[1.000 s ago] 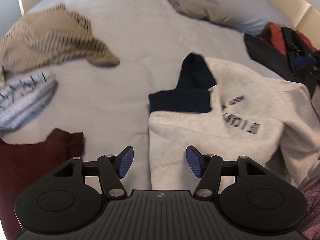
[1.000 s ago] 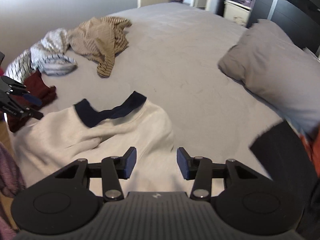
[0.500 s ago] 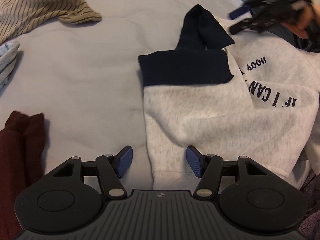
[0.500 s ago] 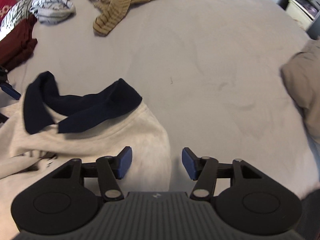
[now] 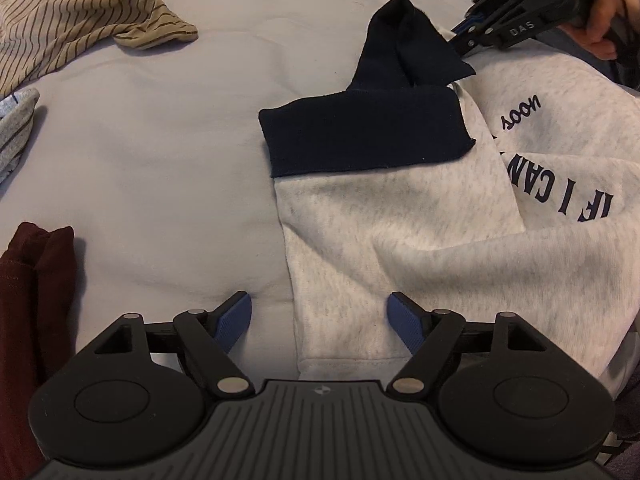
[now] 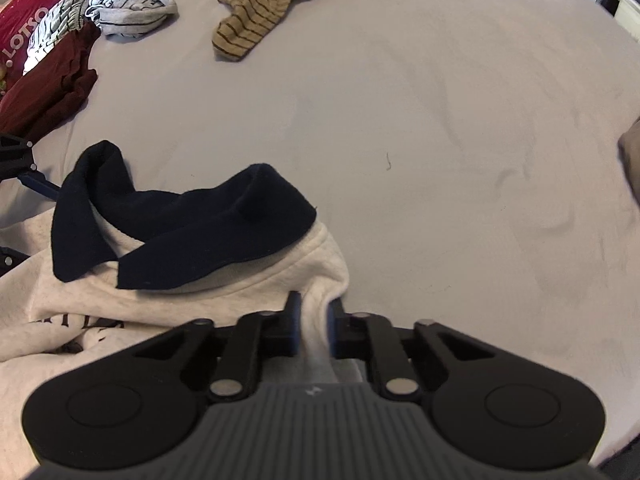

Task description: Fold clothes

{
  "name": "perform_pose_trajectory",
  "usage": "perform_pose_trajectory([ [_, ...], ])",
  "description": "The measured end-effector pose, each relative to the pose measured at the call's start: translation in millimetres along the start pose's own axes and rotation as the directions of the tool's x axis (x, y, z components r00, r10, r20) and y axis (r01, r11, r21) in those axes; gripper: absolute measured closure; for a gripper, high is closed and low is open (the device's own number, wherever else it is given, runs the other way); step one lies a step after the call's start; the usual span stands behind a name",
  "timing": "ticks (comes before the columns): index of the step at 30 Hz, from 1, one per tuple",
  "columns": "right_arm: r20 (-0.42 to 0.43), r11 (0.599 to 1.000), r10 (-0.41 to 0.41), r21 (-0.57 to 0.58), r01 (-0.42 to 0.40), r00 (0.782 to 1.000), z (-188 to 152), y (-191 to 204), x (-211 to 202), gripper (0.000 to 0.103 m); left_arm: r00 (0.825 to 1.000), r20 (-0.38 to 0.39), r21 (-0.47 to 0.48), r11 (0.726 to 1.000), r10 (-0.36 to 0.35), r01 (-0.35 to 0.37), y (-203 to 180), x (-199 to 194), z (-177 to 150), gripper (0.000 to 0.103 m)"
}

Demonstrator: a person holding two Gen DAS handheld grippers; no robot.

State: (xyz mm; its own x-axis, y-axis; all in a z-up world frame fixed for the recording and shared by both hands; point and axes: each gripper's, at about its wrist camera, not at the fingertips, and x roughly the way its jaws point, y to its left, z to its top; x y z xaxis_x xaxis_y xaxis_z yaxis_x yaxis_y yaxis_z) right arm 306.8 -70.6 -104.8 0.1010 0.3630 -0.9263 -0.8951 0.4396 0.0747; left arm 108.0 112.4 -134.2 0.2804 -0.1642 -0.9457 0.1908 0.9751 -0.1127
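A light grey sweatshirt point(image 5: 400, 240) with a navy hem band point(image 5: 364, 132) and navy lettering lies crumpled on the grey bed. My left gripper point(image 5: 319, 322) is open, its blue pads straddling the sweatshirt's left edge near its bottom corner. In the right wrist view the same sweatshirt point(image 6: 224, 296) shows its navy band point(image 6: 192, 228) folded back. My right gripper point(image 6: 315, 320) is shut on a pinched fold of the sweatshirt's grey edge. That right gripper point(image 5: 464, 38) also appears at the top right of the left wrist view, held by a hand point(image 5: 600, 16).
A tan striped garment point(image 5: 80, 20) point(image 6: 264, 4) lies at the far side of the bed, with a grey striped one point(image 6: 128, 4) beside it. A maroon garment point(image 5: 28, 300) point(image 6: 48, 88) sits at the left. A red bag point(image 6: 20, 36) lies beyond it. Bare bedsheet point(image 6: 460, 140) spreads to the right.
My right gripper has gone from open to shut on the sweatshirt's edge. Both grippers moved lower and closer to the sweatshirt; the left stays open.
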Motion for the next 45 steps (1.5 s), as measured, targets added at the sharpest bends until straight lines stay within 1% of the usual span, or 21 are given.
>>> perform_pose_trajectory([
  [1, 0.01, 1.0, -0.014, -0.001, 0.014, 1.0, -1, 3, -5, 0.092, 1.0, 0.0, 0.006, 1.0, 0.003, -0.003, -1, -1, -1, 0.036],
  [2, 0.02, 1.0, -0.029, -0.001, 0.029, 0.999, -3, 7, -11, 0.092, 1.0, 0.003, 0.018, 1.0, 0.008, -0.008, -3, -3, 0, 0.044],
  [3, 0.03, 0.999, -0.044, 0.001, 0.044, 0.999, -5, 10, -18, 0.093, 1.0, 0.007, 0.028, 1.0, 0.008, -0.009, -5, -4, -2, 0.048],
  [4, 0.039, 0.998, -0.058, 0.008, 0.058, 0.998, -7, 13, -27, 0.093, 1.0, 0.009, 0.035, 0.999, 0.0, -0.001, -7, -6, -3, 0.059],
  [5, 0.047, 0.997, -0.075, 0.013, 0.075, 0.996, -9, 17, -35, 0.093, 1.0, 0.01, 0.044, 0.999, -0.005, 0.004, -10, -7, -4, 0.074],
  [7, 0.065, 0.993, -0.116, 0.014, 0.116, 0.991, -12, 26, -53, 0.093, 1.0, 0.015, 0.066, 0.998, 0.009, -0.01, -16, -10, -7, 0.08],
  [9, 0.081, 0.989, -0.151, 0.015, 0.15, 0.985, -14, 37, -70, 0.093, 0.999, 0.026, 0.099, 0.994, 0.039, -0.042, -23, -13, -10, 0.092],
  [10, 0.085, 0.986, -0.168, 0.012, 0.168, 0.982, -16, 44, -80, 0.093, 0.998, 0.031, 0.107, 0.993, 0.046, -0.049, -25, -16, -11, 0.095],
  [11, 0.088, 0.982, -0.188, 0.009, 0.188, 0.978, -18, 50, -90, 0.093, 0.998, 0.039, 0.114, 0.992, 0.053, -0.057, -28, -20, -12, 0.098],
  [14, 0.101, 0.969, -0.248, 0.006, 0.249, 0.964, -28, 69, -120, 0.093, 0.993, 0.093, 0.14, 0.986, 0.073, -0.086, -40, -43, -13, 0.098],
  [19, 0.121, 0.935, -0.354, 0.032, 0.353, 0.927, -48, 96, -166, 0.094, 0.977, 0.183, 0.18, 0.974, 0.106, -0.139, -60, -82, -15, 0.099],
  [22, 0.133, 0.908, -0.419, 0.054, 0.416, 0.898, -61, 115, -195, 0.095, 0.964, 0.238, 0.194, 0.966, 0.121, -0.17, -81, -104, -9, 0.099],
  [26, 0.171, 0.856, -0.516, 0.077, 0.511, 0.839, -77, 142, -236, 0.095, 0.942, 0.31, 0.222, 0.953, 0.13, -0.205, -101, -140, -7, 0.1],
  [28, 0.192, 0.829, -0.559, 0.103, 0.55, 0.806, -87, 153, -260, 0.096, 0.926, 0.354, 0.235, 0.945, 0.135, -0.228, -110, -160, -5, 0.1],
  [31, 0.22, 0.773, -0.632, 0.127, 0.621, 0.743, -99, 173, -293, 0.096, 0.893, 0.428, 0.233, 0.938, 0.137, -0.256, -117, -192, 5, 0.1],
  [33, 0.244, 0.728, -0.684, 0.153, 0.669, 0.688, -106, 185, -320, 0.096, 0.864, 0.486, 0.223, 0.937, 0.133, -0.27, -121, -220, 15, 0.1],
  [35, 0.271, 0.676, -0.734, 0.194, 0.711, 0.623, -109, 198, -349, 0.096, 0.83, 0.544, 0.21, 0.938, 0.124, -0.277, -127, -252, 25, 0.1],
  [38, 0.308, 0.593, -0.799, 0.26, 0.762, 0.517, -109, 215, -399, 0.096, 0.777, 0.622, 0.194, 0.942, 0.099, -0.275, -139, -302, 40, 0.1],
  [40, 0.323, 0.543, -0.832, 0.304, 0.783, 0.451, -108, 225, -431, 0.096, 0.731, 0.678, 0.192, 0.939, 0.084, -0.286, -153, -336, 47, 0.1],
  [43, 0.342, 0.467, -0.872, 0.368, 0.804, 0.35, -111, 240, -478, 0.096, 0.656, 0.752, 0.191, 0.934, 0.059, -0.302, -174, -385, 54, 0.1],
  [45, 0.352, 0.433, -0.887, 0.416, 0.799, 0.298, -118, 248, -506, 0.096, 0.606, 0.794, 0.194, 0.929, 0.041, -0.316, -188, -415, 56, 0.1],
])
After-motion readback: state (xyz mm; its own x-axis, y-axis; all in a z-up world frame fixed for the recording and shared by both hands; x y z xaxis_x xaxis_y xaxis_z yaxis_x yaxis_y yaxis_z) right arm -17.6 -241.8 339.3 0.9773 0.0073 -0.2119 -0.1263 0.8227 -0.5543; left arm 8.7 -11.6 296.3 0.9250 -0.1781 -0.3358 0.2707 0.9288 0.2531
